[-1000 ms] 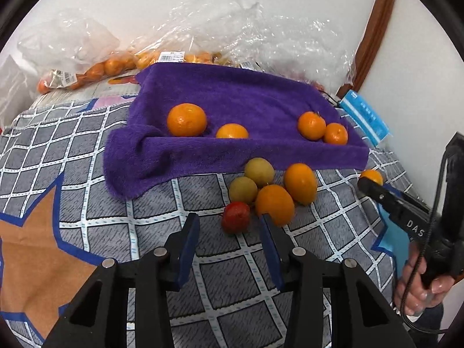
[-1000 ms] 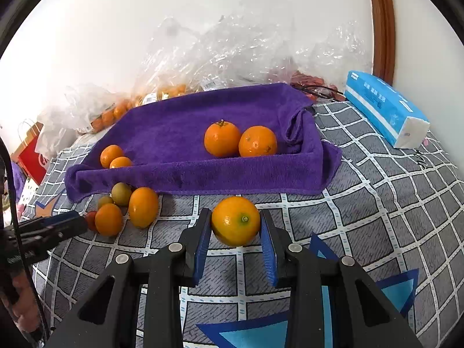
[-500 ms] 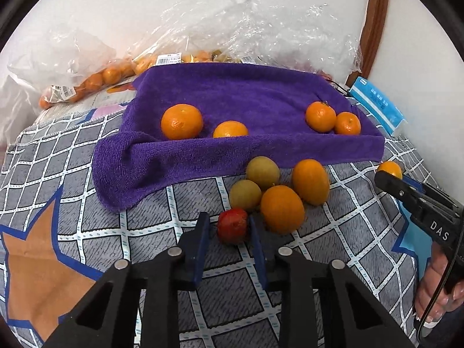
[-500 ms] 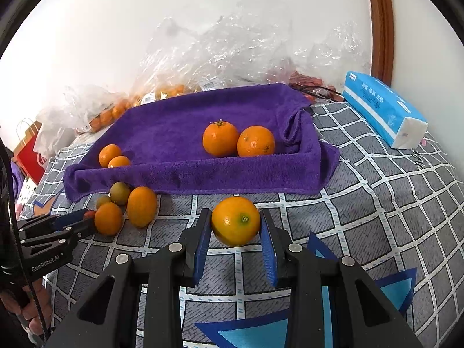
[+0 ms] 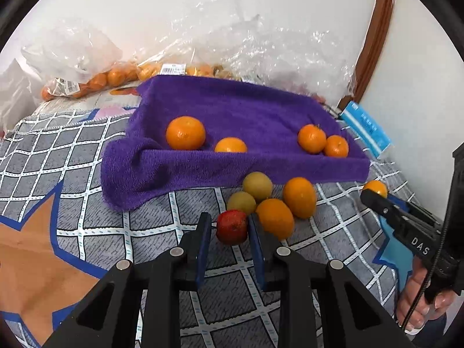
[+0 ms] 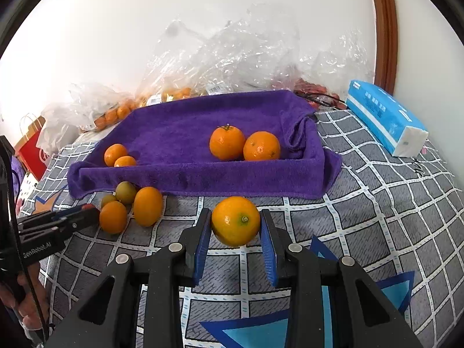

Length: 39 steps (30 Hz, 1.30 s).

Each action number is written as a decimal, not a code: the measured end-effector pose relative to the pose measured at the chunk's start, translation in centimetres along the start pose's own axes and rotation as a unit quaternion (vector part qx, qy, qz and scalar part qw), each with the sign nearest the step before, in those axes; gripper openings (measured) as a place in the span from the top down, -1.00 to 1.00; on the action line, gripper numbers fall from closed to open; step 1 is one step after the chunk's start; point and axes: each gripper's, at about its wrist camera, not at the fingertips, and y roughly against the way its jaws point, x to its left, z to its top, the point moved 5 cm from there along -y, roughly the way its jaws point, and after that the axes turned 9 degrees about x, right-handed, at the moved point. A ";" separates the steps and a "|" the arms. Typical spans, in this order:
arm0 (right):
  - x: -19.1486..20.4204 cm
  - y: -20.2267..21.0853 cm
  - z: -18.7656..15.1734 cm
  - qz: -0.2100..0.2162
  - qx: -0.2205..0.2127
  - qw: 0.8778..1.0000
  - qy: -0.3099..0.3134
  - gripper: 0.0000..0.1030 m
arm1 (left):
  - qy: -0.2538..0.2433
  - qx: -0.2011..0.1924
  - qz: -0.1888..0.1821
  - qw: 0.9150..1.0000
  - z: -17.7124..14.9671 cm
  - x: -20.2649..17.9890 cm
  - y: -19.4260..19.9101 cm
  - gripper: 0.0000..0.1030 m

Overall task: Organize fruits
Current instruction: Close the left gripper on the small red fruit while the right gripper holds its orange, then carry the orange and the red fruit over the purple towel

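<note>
My left gripper (image 5: 229,221) is shut on a small red fruit (image 5: 232,227) that rests on the checked cloth. Just right of it lie two greenish fruits (image 5: 257,186) and two oval oranges (image 5: 274,217). Behind them a purple towel (image 5: 232,110) holds two oranges at its left (image 5: 185,132) and two at its right (image 5: 311,138). My right gripper (image 6: 235,217) is shut on a round orange (image 6: 235,221), held just in front of the towel's (image 6: 188,133) near edge. In the right wrist view the left gripper (image 6: 87,213) shows at the far left and hides the red fruit.
Clear plastic bags (image 6: 232,58) with more oranges are heaped along the wall behind the towel. A blue tissue pack (image 6: 382,116) lies at the right. A red paper bag (image 6: 32,148) stands at the far left. A brown wooden frame (image 6: 384,29) runs up the wall.
The left gripper moved forward around the red fruit and shut on it. The right gripper kept still with its orange.
</note>
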 end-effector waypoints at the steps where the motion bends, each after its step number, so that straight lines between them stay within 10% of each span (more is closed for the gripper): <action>1: 0.1 0.1 0.0 0.001 -0.002 1.000 0.001 0.36 | 0.001 -0.001 -0.002 1.000 0.0 0.0 0.1 0.52; 21: 1.4 2.1 0.7 0.010 -0.012 1.000 0.015 0.36 | 0.023 -0.021 0.006 1.000 0.9 1.0 4.0 0.52; 39: 3.8 3.7 8.8 0.024 -0.063 0.998 0.014 0.36 | 0.017 -0.073 0.012 0.997 8.0 1.5 5.2 0.52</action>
